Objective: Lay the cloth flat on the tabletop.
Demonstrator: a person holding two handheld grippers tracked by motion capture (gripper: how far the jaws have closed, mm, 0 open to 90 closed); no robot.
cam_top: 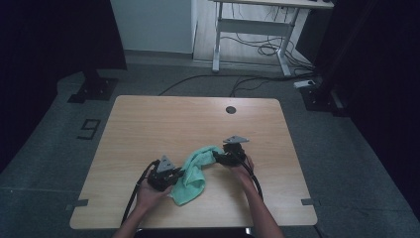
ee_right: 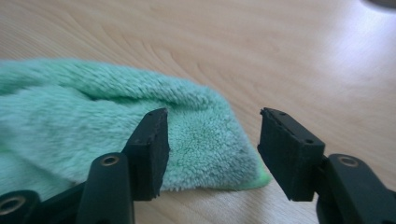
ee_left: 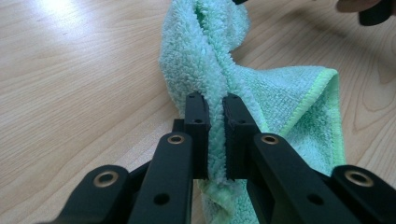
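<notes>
**Cloth handling with two grippers: one end pinched, the other about to be taken**

Left gripper [ee_left: 215, 140], at the near left of the cloth in the high view, has its jaws pressed together on a gathered fold of the green cloth [ee_left: 261, 93]; pile bulges on both sides of the pads, so the hold looks secure. The cloth lies on the wooden table [cam_top: 148, 129], just forward of the near edge and between the two hands. Its long axis runs from the near left, at the left gripper, up and away to the far right, where its rounded end points toward the right gripper [ee_right: 212, 149]. That gripper's jaws are spread, straddling the cloth's corner without closing on it. To do this step well, the right gripper should probably slide further over the corner before closing, so that it takes a full fold and not only the hem, while the left keeps its pinch unmoved; pulling before both ends are held risks bunching the cloth.
</notes>
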